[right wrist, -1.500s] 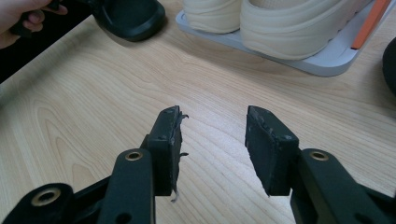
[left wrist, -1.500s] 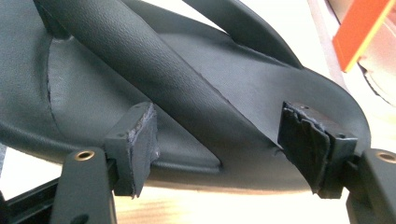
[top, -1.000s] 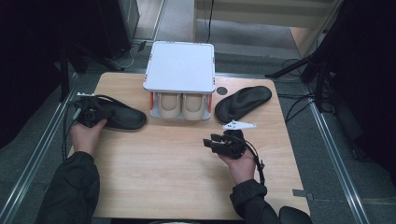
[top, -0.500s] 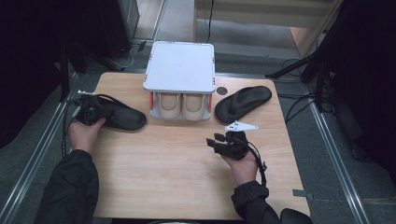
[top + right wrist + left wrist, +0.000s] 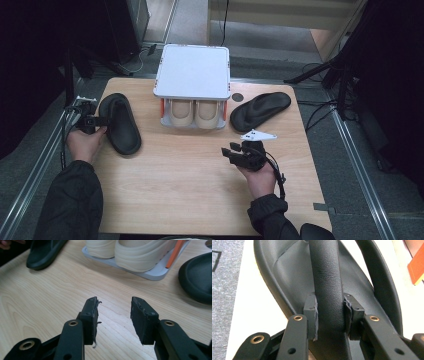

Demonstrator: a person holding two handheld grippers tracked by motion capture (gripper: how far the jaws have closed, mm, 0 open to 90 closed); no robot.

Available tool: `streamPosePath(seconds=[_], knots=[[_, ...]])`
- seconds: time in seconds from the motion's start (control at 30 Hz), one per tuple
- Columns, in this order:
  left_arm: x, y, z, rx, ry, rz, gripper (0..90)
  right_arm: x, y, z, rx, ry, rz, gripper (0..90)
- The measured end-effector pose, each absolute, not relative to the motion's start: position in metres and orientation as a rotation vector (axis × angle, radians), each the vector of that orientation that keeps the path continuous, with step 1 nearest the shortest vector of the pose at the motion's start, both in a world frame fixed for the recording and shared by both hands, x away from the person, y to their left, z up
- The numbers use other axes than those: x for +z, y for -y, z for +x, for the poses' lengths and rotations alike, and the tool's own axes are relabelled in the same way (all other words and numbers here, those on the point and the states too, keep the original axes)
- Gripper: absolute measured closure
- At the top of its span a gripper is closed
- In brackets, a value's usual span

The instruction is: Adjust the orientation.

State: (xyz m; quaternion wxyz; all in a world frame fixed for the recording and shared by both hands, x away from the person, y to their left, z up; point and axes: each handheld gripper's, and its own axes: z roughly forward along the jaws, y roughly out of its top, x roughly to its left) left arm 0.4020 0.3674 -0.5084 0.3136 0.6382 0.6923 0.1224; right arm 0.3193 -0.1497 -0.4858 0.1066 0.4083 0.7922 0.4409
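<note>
High view: the wooden table [image 5: 200, 200] carries a white shoe rack [image 5: 192, 72] at twelve o'clock, with a pair of cream shoes [image 5: 194, 112] tucked on its lower shelf. A black slipper [image 5: 120, 125] lies at about nine o'clock of the table, and a second black slipper [image 5: 260, 110] lies at about two o'clock, just beside the rack. The left gripper [image 5: 100, 121] sits at the nine-o'clock slipper's outer edge; the right gripper [image 5: 235, 150] hovers over bare wood near four o'clock, well apart from both slippers.

Left gripper view: the left gripper's [image 5: 329, 312] jaws have just been closing, and their pads [image 5: 312, 315] now press on both sides of the slipper's strap [image 5: 327, 277], which rises straight toward twelve o'clock between them. The step in hand looks like the pick-up of this slipper; the next move probably calls for a lift by the strap and a carry toward the rack.

Right gripper view: the right gripper [image 5: 113, 312] stands roughly half open with nothing between its jaws, only table below. The cream shoes [image 5: 140, 255] sit at twelve o'clock, the second slipper [image 5: 197, 280] at two o'clock.
</note>
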Motion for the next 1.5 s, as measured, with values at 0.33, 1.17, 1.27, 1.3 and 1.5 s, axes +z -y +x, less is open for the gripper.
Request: streamPosePath(seconds=[0.33, 1.17, 1.27, 1.3, 1.5], knots=[[-0.5, -0.369, 0.4, 0.28, -1.796, 1.671, 70.2, -0.485, 0.147, 0.318, 1.271, -2.329, 1.172, 58.3], [-0.469, -0.32, 0.335, 0.212, -1.602, 1.689, 70.2, -0.48, 0.156, 0.325, 1.403, -2.326, 1.218, 58.5], [-0.469, -0.313, 0.323, 0.202, -1.582, 1.693, 70.2, -0.479, 0.159, 0.326, 1.43, -2.339, 1.237, 59.1], [-0.469, -0.311, 0.319, 0.202, -1.574, 1.702, 70.2, -0.479, 0.16, 0.326, 1.441, -2.338, 1.237, 59.1], [-0.467, -0.292, 0.298, 0.218, -1.524, 1.753, 70.1, -0.475, 0.164, 0.326, 1.48, -2.341, 1.25, 57.2]])
